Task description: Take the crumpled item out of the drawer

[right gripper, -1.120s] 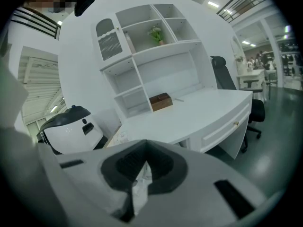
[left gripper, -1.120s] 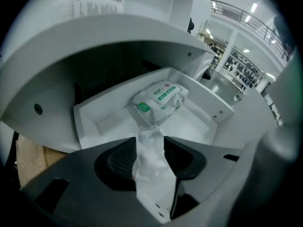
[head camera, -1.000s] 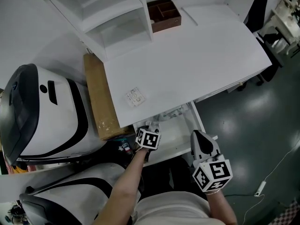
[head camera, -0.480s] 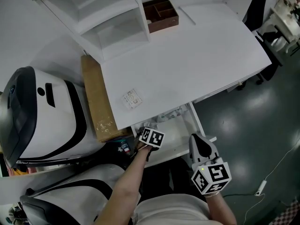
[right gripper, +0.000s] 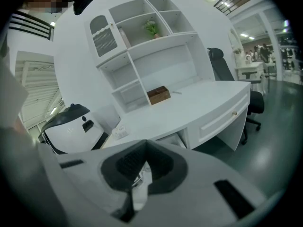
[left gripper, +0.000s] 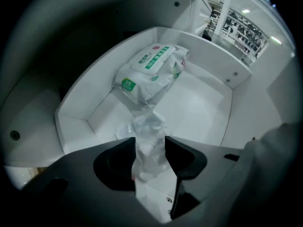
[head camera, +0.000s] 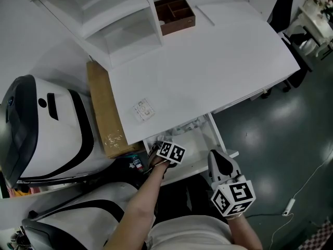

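Observation:
The white drawer (left gripper: 208, 46) stands pulled out under the desk; in the head view the drawer (head camera: 200, 149) shows just below the desk edge. A crumpled clear wrapper (left gripper: 150, 129) hangs between the jaws of my left gripper (left gripper: 150, 144), which is shut on it above the drawer's near end. Farther back in the drawer lies a green-and-white pack of wipes (left gripper: 150, 72). My right gripper (right gripper: 145, 145) is shut with nothing in it, held to the right of the drawer front; the head view shows the right gripper (head camera: 218, 159) beside the drawer's corner.
On the white desk top (head camera: 218, 66) are a brown divided box (head camera: 174, 14) and a small card (head camera: 142, 110). A shelf unit (head camera: 114, 20) stands at the back, a cardboard box (head camera: 103, 108) and a white-and-black machine (head camera: 41, 129) at the left. An office chair (right gripper: 227, 79) stands at the right.
My left gripper has shifted slightly to the right along the drawer front with the wrapper in it. The right gripper has barely moved.

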A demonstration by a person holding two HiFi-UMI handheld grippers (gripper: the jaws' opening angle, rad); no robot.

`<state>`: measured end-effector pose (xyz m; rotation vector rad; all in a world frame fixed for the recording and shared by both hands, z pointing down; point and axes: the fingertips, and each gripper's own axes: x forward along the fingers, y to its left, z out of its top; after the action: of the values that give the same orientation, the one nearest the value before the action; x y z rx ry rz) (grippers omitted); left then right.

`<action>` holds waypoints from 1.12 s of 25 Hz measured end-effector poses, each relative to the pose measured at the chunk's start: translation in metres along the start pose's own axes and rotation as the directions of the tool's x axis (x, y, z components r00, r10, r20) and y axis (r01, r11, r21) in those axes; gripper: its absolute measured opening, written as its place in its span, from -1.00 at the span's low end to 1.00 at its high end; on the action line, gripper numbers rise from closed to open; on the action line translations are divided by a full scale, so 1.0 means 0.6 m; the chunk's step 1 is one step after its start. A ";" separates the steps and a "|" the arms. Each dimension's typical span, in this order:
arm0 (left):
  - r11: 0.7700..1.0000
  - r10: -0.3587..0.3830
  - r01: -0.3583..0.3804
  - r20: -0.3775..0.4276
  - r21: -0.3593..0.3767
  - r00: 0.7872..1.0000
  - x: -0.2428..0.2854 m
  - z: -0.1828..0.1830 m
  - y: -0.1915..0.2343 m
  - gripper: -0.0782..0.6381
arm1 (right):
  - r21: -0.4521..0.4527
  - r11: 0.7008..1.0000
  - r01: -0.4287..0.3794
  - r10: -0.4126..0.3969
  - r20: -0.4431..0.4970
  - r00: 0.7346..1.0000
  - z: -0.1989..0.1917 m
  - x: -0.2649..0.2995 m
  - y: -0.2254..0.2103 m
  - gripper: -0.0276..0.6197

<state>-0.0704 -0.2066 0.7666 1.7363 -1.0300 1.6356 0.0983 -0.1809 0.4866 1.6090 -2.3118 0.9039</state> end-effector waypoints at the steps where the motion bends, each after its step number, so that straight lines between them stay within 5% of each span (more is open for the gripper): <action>1: 1.000 0.007 -0.007 -0.007 0.008 1.000 0.002 0.000 0.000 -0.27 | 0.000 1.000 -0.001 0.001 -0.002 1.000 0.000 0.001 0.000 -0.91; 10: 0.992 0.089 -0.085 -0.031 0.092 0.996 0.005 -0.005 0.010 -0.57 | -0.007 1.000 -0.002 0.002 -0.010 1.000 0.001 0.005 0.005 -0.91; 18: 0.991 0.105 -0.114 0.119 0.072 0.987 -0.034 0.014 0.017 -0.71 | -0.016 1.000 -0.014 0.014 -0.005 1.000 0.003 0.003 0.017 -0.91; 28: 0.998 0.055 -0.060 0.295 0.007 0.954 -0.129 0.050 0.021 -0.72 | -0.031 0.999 -0.039 0.040 0.015 0.999 0.009 -0.006 0.040 -0.91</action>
<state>-0.0611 -0.2251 0.6850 2.0218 -1.2150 1.4491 0.0791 -0.1758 0.4719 1.5686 -2.3639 0.8627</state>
